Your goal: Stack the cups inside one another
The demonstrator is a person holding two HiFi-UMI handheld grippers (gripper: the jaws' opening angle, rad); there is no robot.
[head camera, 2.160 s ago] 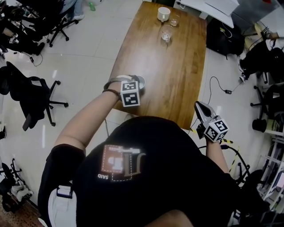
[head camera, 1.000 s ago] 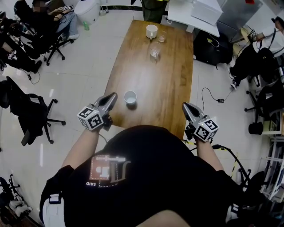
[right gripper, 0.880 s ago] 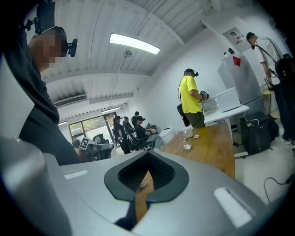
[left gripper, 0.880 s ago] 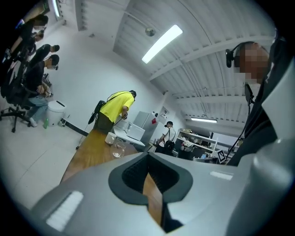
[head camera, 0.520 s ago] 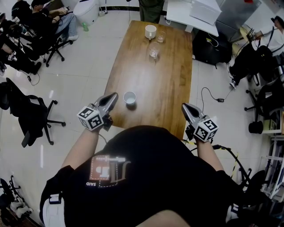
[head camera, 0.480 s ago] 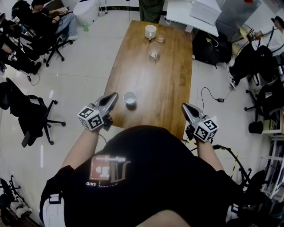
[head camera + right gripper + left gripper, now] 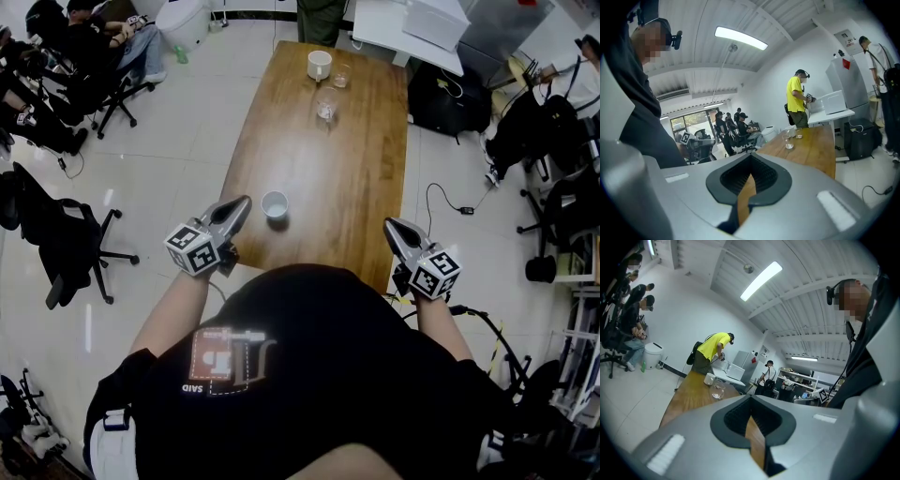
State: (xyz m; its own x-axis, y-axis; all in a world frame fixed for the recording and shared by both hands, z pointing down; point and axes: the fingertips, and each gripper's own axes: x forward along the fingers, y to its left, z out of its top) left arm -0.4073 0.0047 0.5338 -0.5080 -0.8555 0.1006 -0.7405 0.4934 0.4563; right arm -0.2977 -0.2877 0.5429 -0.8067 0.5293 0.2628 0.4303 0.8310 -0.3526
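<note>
The white cup (image 7: 275, 204) stood upright on the wooden table (image 7: 309, 159), near its close end, mouth to the ceiling and long axis straight up. The table ran lengthwise away from the wearer toward twelve o'clock. At that far end stood three more vessels, all upright and well apart from the near cup. They were a white mug (image 7: 320, 65), a small glass (image 7: 341, 77) just beside it at four o'clock, and a taller clear glass (image 7: 326, 106) at six o'clock of the mug.

The left gripper (image 7: 242, 202) hung at the table's left edge, jaws pressed together on nothing and pointing toward one o'clock. The near cup sat just beside its tip at three o'clock, not touching. The right gripper (image 7: 388, 225) was likewise closed and empty by the near right corner, pointing toward eleven.

An office chair (image 7: 70, 234) stood at nine o'clock, with seated people (image 7: 84, 47) at ten. A black bag (image 7: 448, 89) lay on the floor at two, and a cable (image 7: 448, 197) trailed nearer. A person in a yellow shirt (image 7: 711, 348) stood beyond the table's far end.
</note>
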